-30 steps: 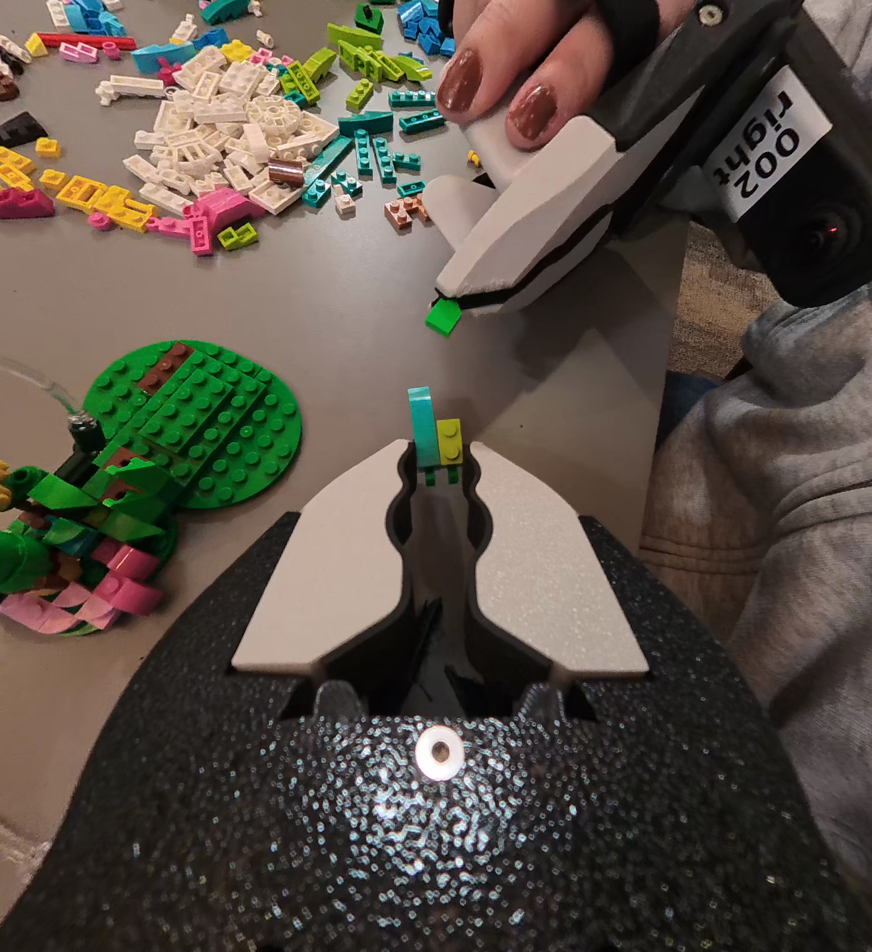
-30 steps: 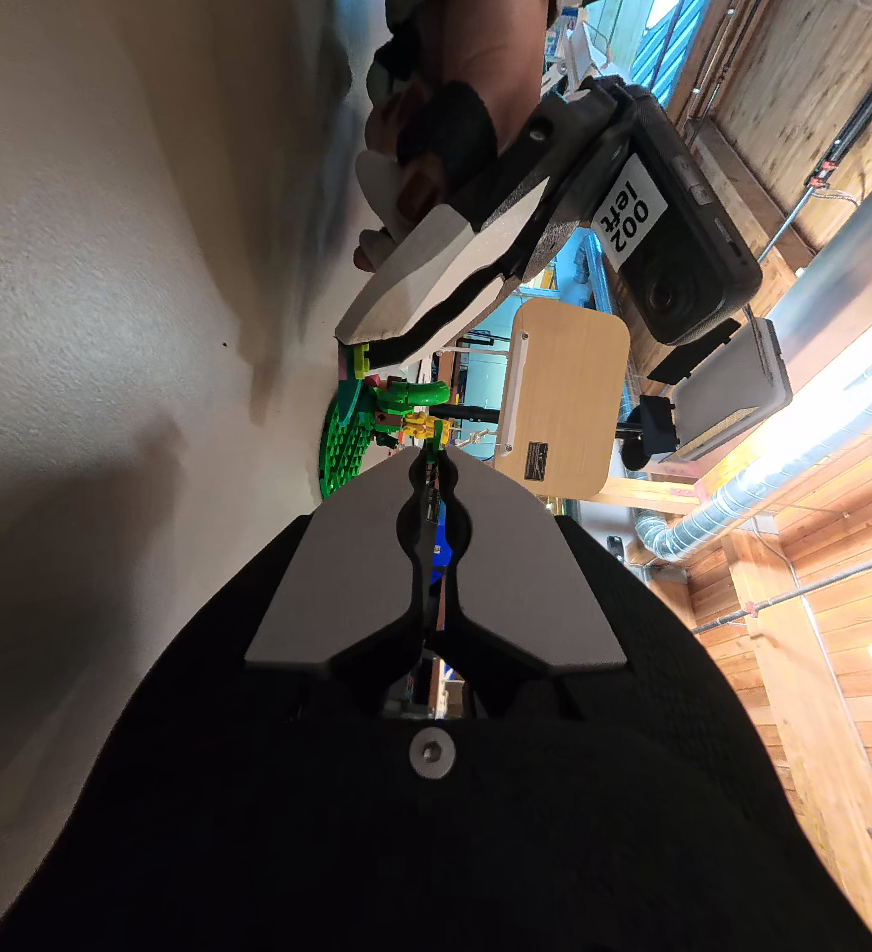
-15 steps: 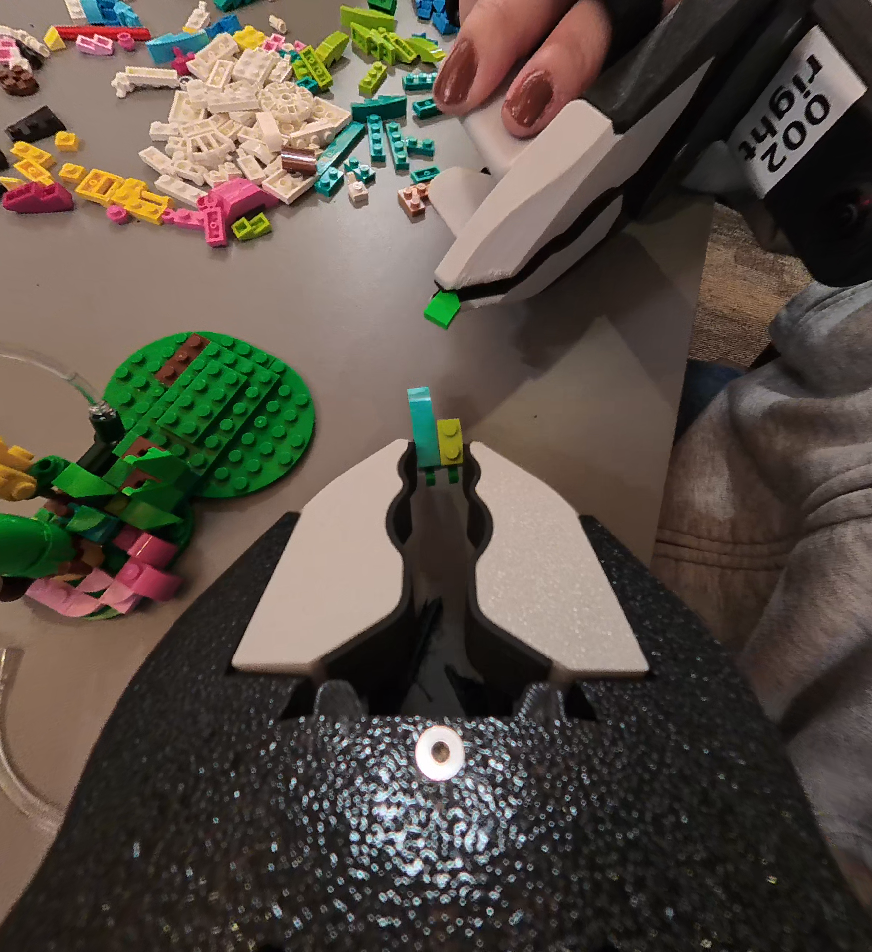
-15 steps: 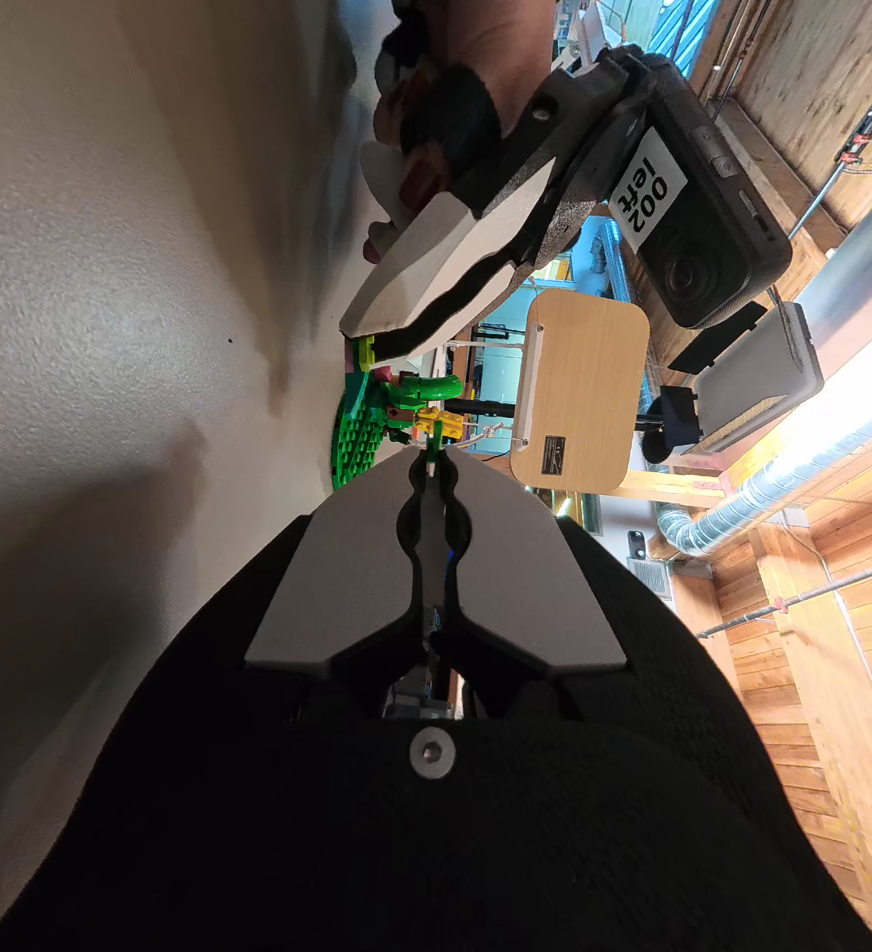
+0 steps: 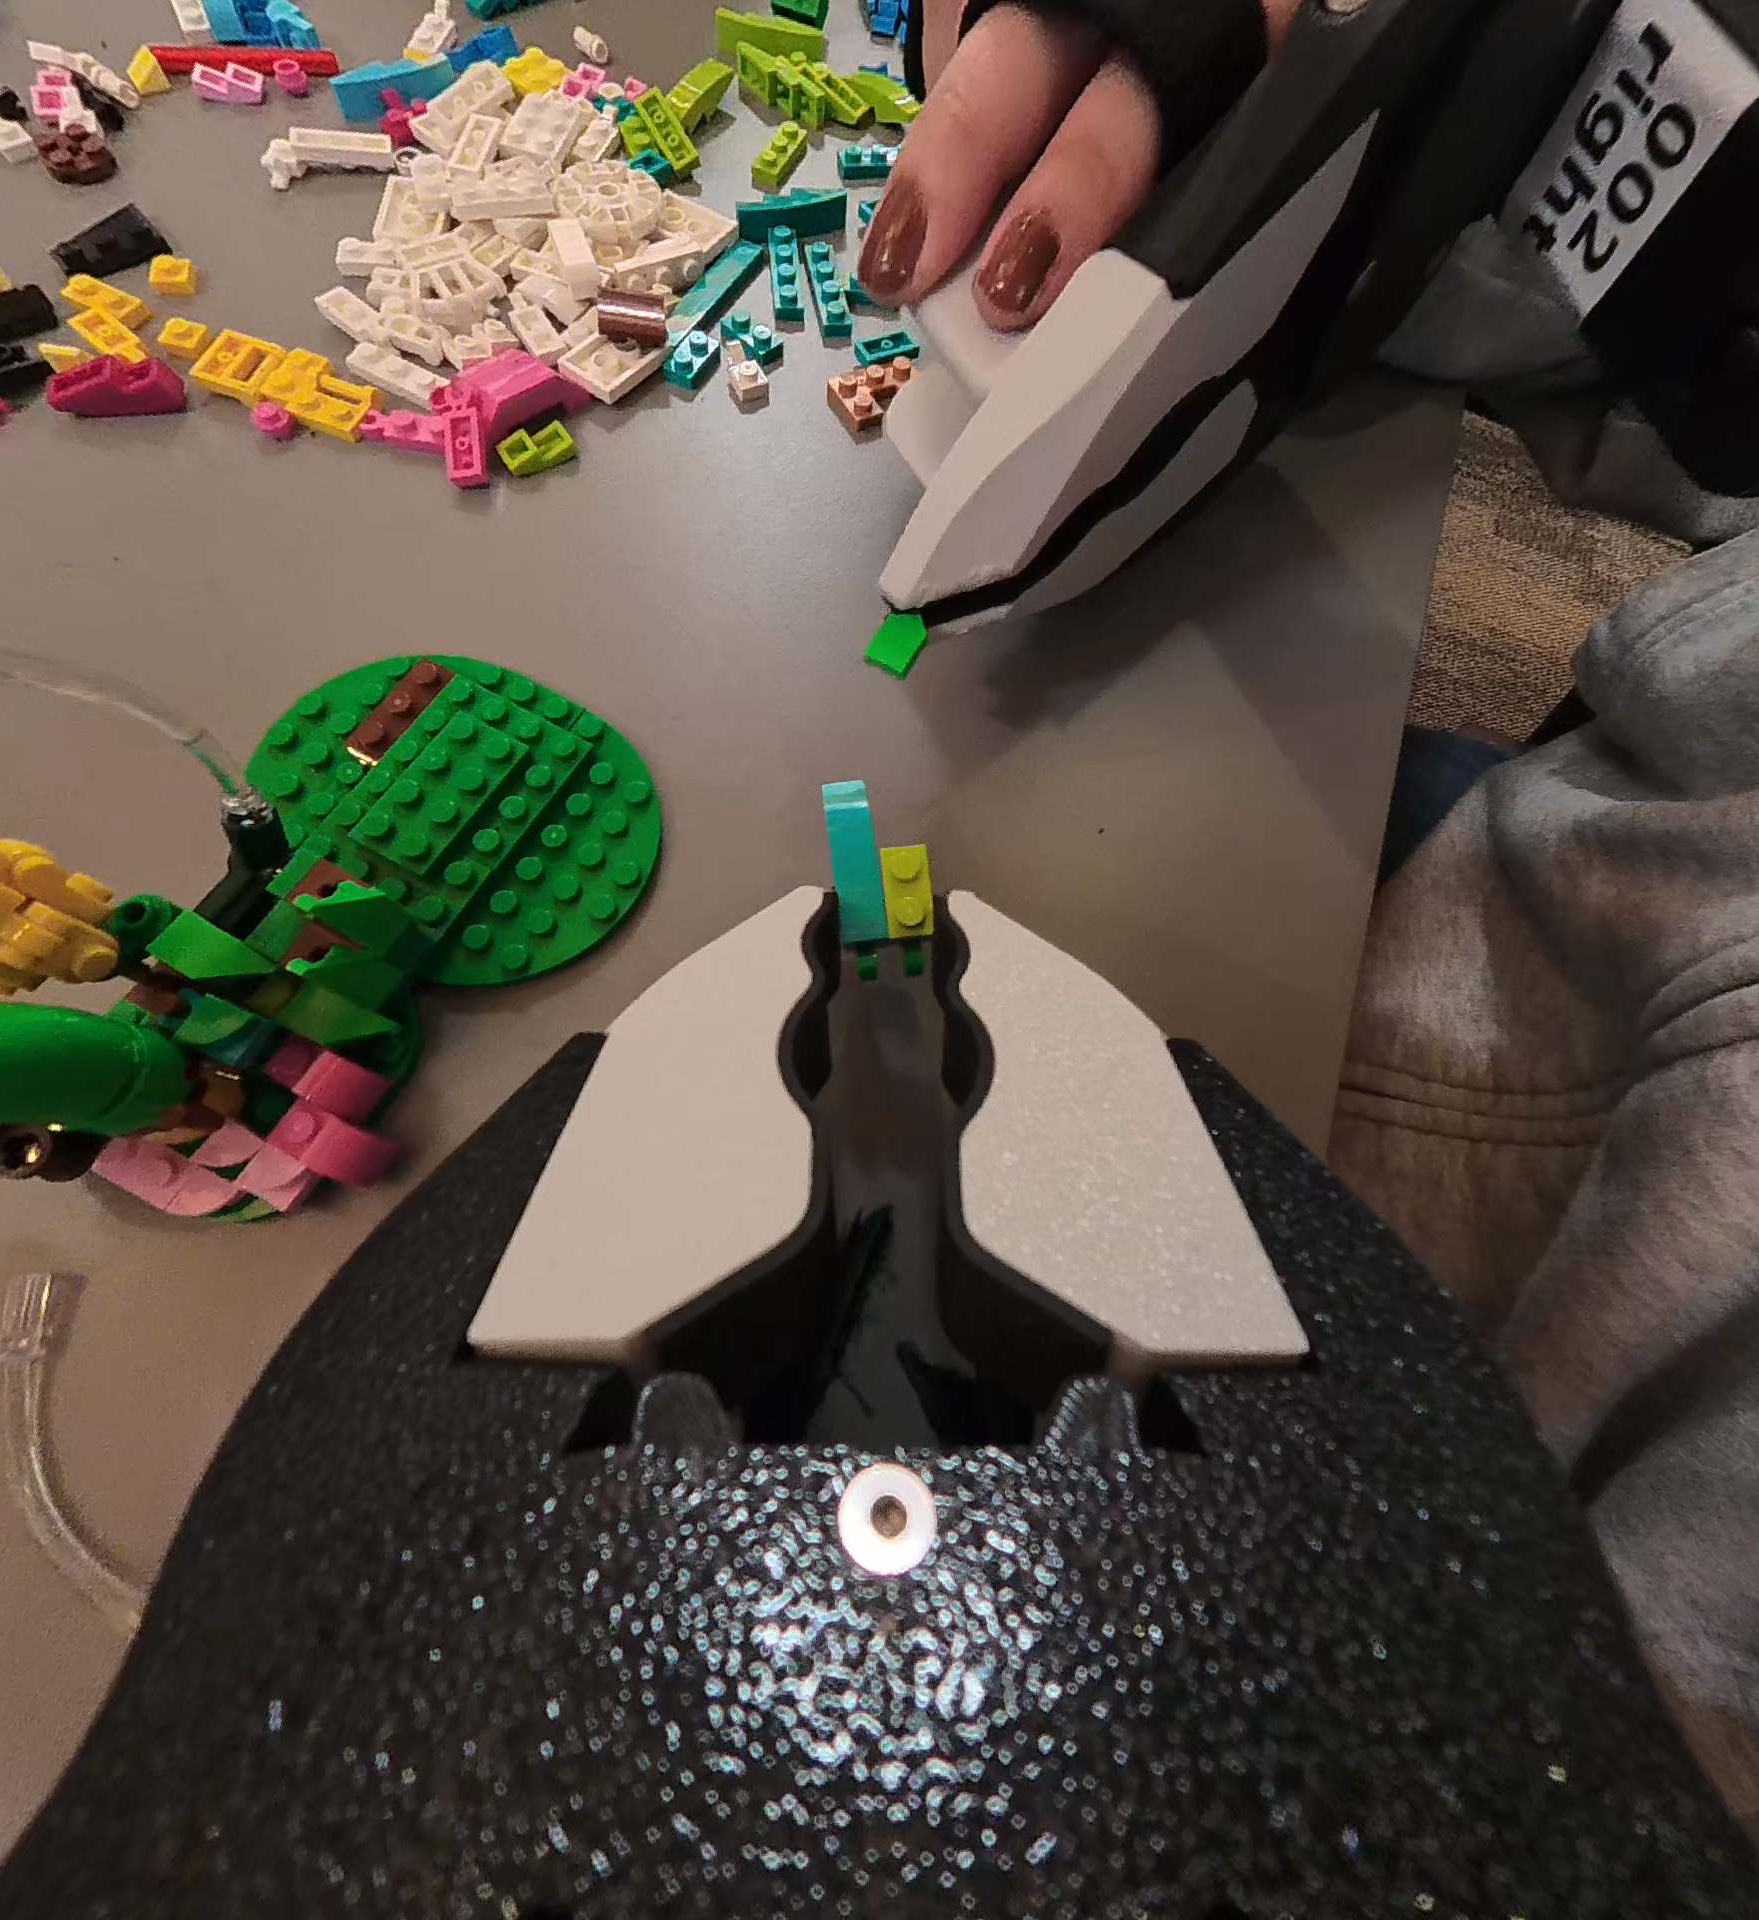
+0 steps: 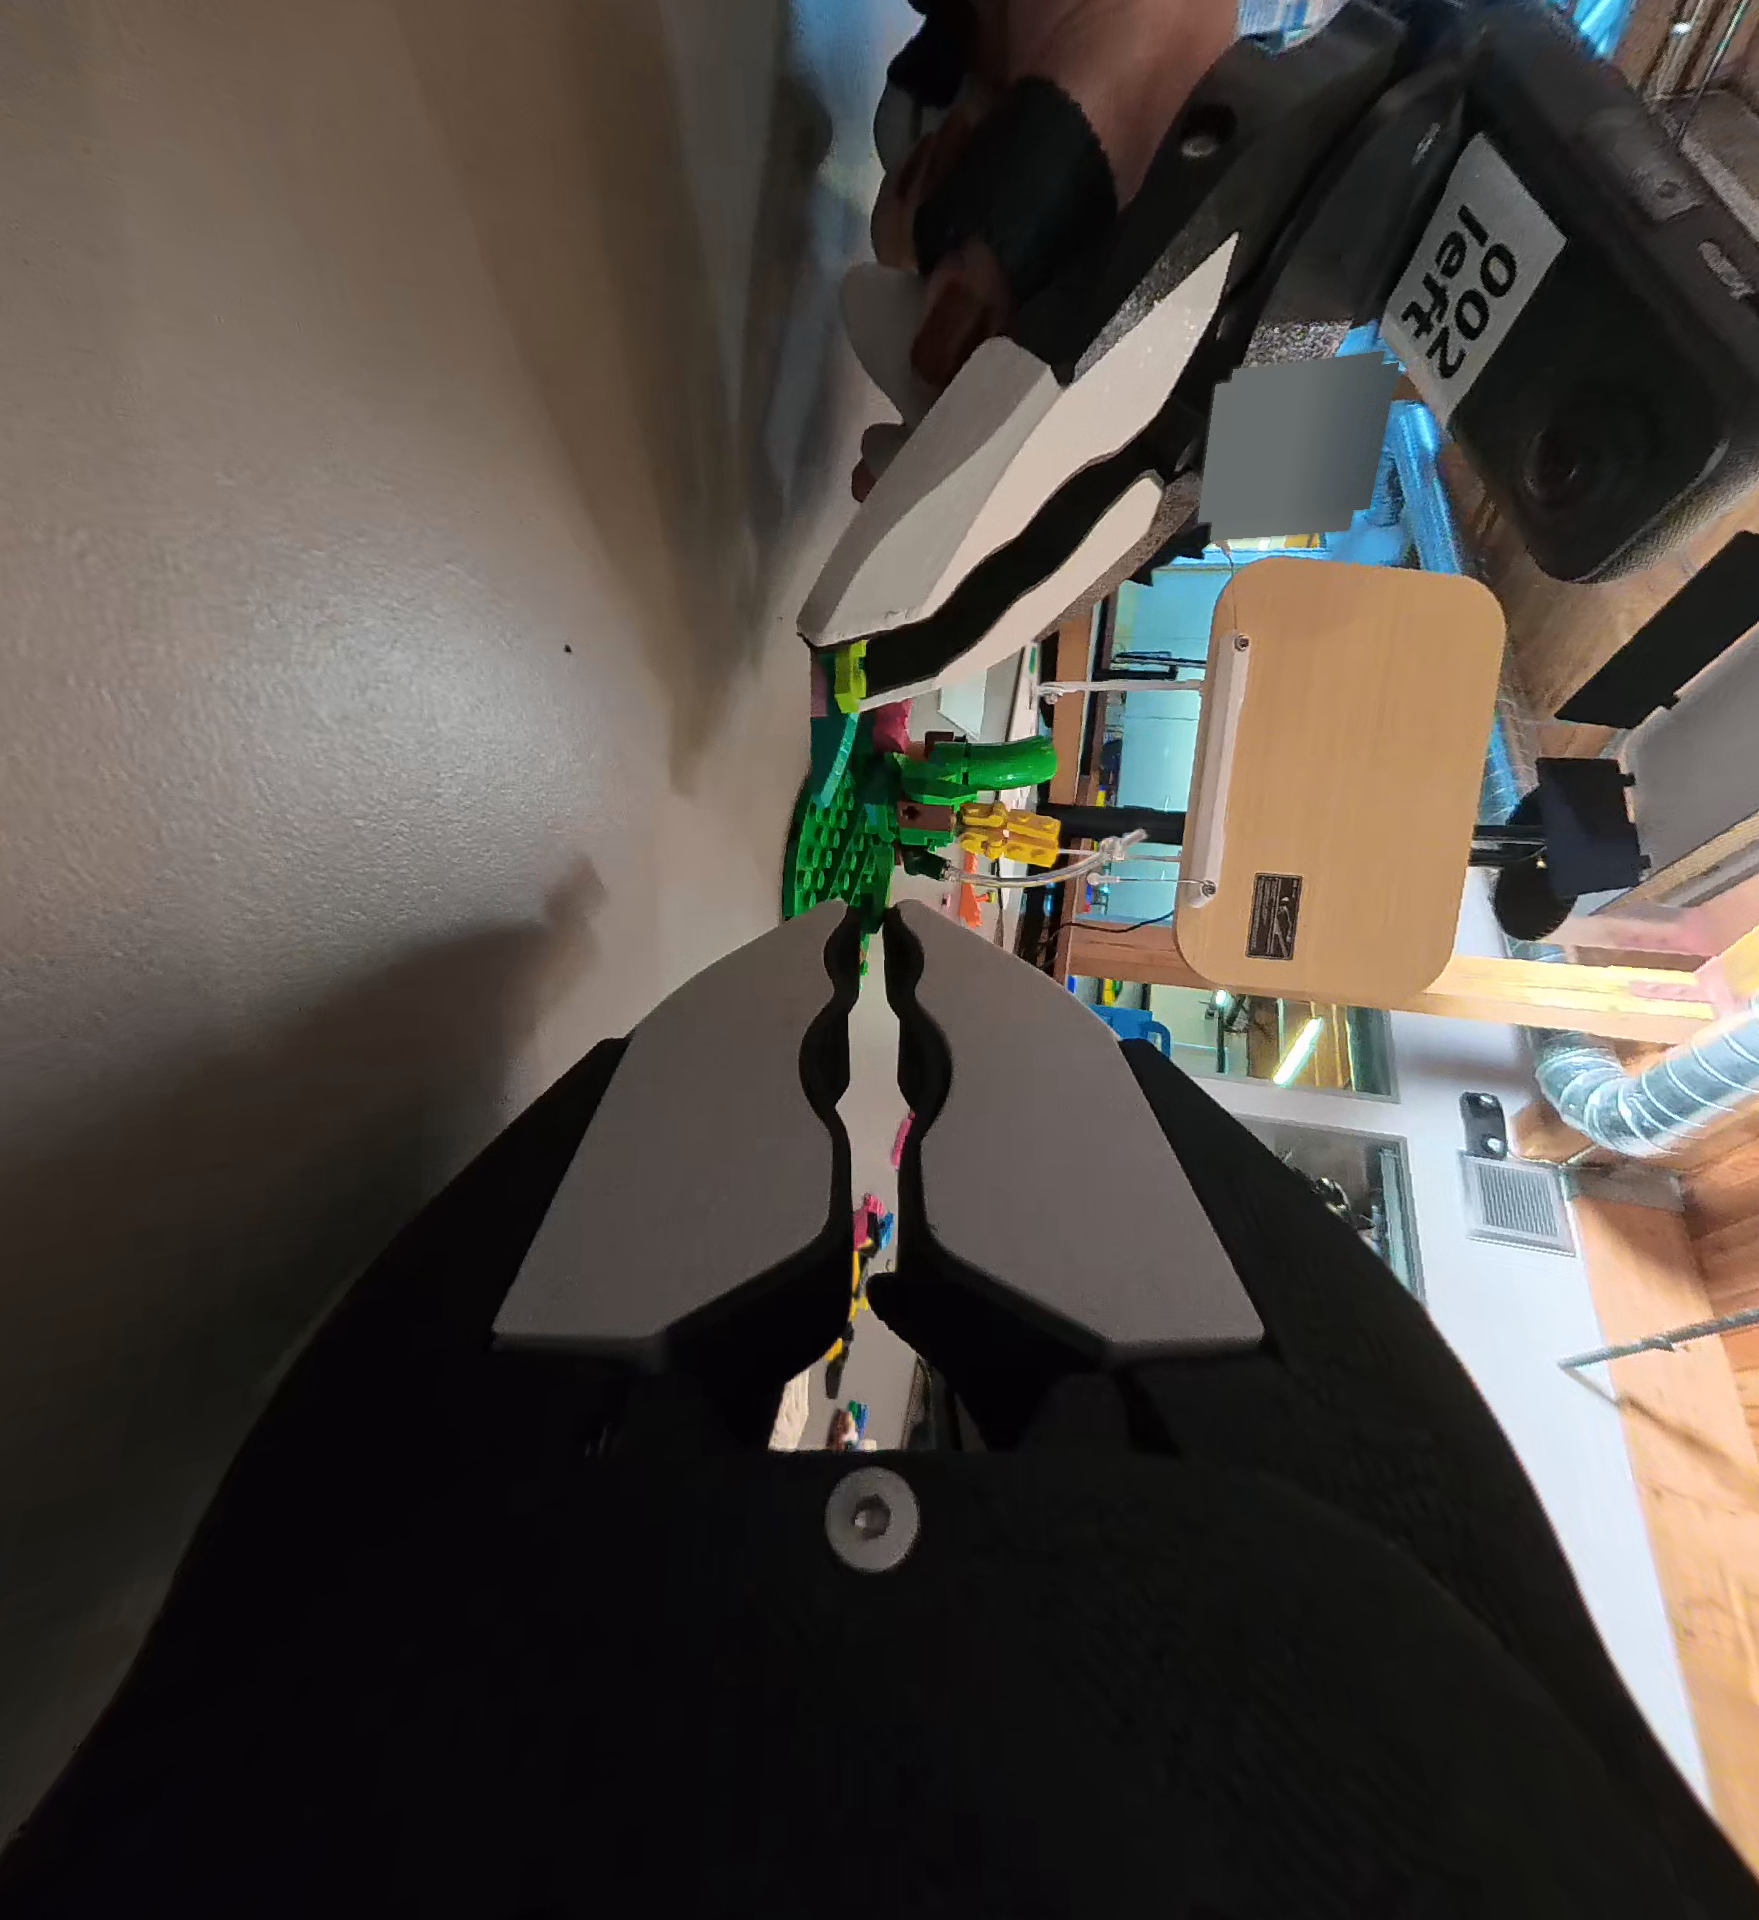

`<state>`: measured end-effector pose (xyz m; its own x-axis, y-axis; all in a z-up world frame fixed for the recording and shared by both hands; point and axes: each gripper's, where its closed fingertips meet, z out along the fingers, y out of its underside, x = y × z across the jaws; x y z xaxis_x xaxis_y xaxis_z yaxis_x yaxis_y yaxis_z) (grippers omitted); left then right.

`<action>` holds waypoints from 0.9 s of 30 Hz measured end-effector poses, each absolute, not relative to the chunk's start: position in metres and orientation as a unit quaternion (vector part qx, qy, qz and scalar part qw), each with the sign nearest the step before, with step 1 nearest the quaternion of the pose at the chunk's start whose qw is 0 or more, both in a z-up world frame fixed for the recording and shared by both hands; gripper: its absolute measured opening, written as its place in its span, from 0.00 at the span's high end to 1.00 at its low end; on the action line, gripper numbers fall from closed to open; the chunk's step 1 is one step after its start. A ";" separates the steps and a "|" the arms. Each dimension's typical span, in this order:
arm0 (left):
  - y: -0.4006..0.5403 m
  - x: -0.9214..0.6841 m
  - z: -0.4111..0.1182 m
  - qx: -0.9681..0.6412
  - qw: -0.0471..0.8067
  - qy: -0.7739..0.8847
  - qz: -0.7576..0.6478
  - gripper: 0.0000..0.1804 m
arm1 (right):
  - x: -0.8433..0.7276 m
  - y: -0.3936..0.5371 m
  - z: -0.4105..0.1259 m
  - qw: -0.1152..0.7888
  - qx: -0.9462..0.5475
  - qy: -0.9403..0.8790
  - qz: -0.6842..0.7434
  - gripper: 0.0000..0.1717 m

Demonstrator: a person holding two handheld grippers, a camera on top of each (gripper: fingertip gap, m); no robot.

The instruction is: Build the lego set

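Note:
My left gripper is shut on a small brick assembly made of a teal piece, a lime plate and green bits beneath. It holds the assembly above the grey table. My right gripper is up and to the right of it, shut on a small flat green piece that sticks out of its tips. In the right wrist view my right gripper has its jaws together. The left gripper is ahead of it, with the lime plate at its tips.
A round green baseplate with a green, pink and yellow plant model lies at the left. Loose bricks of many colours are spread at the back. A clear tube lies at the lower left. A person's grey sleeve is beyond the table edge at the right. My right fingertips sit around 5 centimeters from my left ones.
Both grippers have drifted a little over the table, and the plant model has slid rightward in the left wrist view. Both grasps are unchanged.

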<state>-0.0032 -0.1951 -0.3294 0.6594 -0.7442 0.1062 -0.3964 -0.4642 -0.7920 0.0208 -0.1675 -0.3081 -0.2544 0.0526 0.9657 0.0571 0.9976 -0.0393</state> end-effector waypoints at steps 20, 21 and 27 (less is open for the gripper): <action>-0.211 0.016 -0.323 -0.816 0.340 0.332 -0.330 0.90 | 0.020 -0.207 -0.306 0.525 -0.131 -0.818 0.197 0.99; -0.214 0.018 -0.323 -0.816 0.328 0.327 -0.345 0.90 | 0.019 -0.209 -0.305 0.513 -0.147 -0.818 0.215 0.99; -0.226 0.025 -0.329 -0.817 0.269 0.312 -0.403 0.91 | 0.024 -0.216 -0.316 0.458 -0.162 -0.839 0.246 0.99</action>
<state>0.0249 -0.2261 -0.3290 0.4801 -0.7273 0.4904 -0.2936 -0.6600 -0.6915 0.0236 -0.2160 -0.3165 -0.5290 0.4964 0.6883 0.0460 0.8267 -0.5608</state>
